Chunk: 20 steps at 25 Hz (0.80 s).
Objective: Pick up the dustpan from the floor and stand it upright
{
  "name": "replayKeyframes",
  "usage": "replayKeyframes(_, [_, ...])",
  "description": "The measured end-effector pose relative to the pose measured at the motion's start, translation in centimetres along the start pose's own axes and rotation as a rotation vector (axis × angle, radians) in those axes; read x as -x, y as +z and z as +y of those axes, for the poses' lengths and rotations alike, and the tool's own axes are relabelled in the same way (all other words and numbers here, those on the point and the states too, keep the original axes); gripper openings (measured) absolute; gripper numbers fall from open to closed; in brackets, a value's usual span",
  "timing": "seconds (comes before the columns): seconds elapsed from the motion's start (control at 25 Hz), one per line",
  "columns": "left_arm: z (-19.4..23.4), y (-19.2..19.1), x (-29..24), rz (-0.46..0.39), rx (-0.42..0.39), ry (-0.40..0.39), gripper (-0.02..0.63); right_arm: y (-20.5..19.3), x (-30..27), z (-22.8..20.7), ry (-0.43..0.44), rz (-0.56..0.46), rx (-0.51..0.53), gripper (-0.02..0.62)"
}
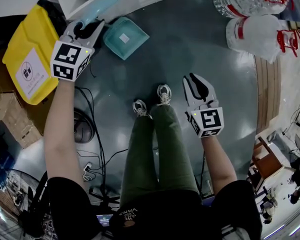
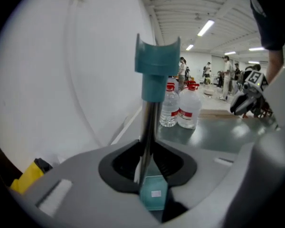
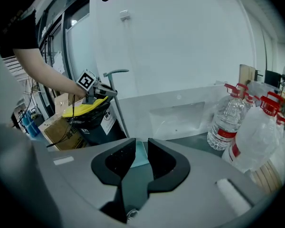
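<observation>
- The left hand-held gripper (image 1: 86, 28) is clamped on the dustpan's handle (image 2: 149, 122). Its own view shows the metal shaft pinched between the two jaws, with the teal grip above them.
- The dustpan (image 1: 124, 38) is at about eleven o'clock from the person's shoes (image 1: 163, 94), close to the foot of the white wall (image 2: 61, 80). Its shaft rises steeply and its pan is at the bottom.
- I cannot tell whether the pan's edge touches the floor (image 1: 190, 39). The jaws cover the joint between shaft and pan in the left gripper view.
- The right hand-held gripper (image 1: 191, 79) hovers at about one o'clock from the shoes, well apart from the dustpan. Its jaws stand a little apart with nothing between them, and only a sliver of the teal pan shows through the gap far beyond.
- The yellow bin (image 1: 27, 59) is just beside the left hand-held gripper at ten o'clock and leaves little room on that side.
- The water bottles (image 1: 252, 31) crowd the two o'clock corner.
- The floor from twelve to one o'clock, between the dustpan and the bottles, lies open.
- The cables (image 1: 97, 149) trail at eight o'clock near a cardboard box (image 1: 12, 116), which the picture's edge partly cuts off.
</observation>
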<state>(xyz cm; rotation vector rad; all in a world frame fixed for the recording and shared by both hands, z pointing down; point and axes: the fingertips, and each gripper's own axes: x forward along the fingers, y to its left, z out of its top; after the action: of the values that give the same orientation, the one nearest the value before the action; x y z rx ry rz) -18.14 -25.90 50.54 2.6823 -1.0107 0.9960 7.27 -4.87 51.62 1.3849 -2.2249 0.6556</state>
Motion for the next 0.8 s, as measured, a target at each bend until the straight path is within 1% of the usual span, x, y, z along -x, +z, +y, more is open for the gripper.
replayKeyframes(0.12, [0.0, -0.3, -0.2, 0.030, -0.088, -0.027, 0.140, -0.4, 0.0, 0.2, -0.006, 0.003, -0.009, 0.081])
replayKeyframes(0.2, [-0.5, -0.5, -0.3, 0.043, -0.112, -0.047, 0.140, -0.6, 0.0, 0.3, -0.008, 0.005, -0.014, 0.081])
replayKeyframes(0.44, [-0.1, -0.3, -0.3, 0.017, -0.104, -0.023, 0.141, -0.9, -0.2, 0.8, -0.011, 0.001, -0.020, 0.081])
replayKeyframes(0.8, [-0.4, -0.3, -0.5, 0.030, -0.083, 0.008, 0.141, -0.3, -0.1, 1.5, -0.012, -0.018, -0.022, 0.081])
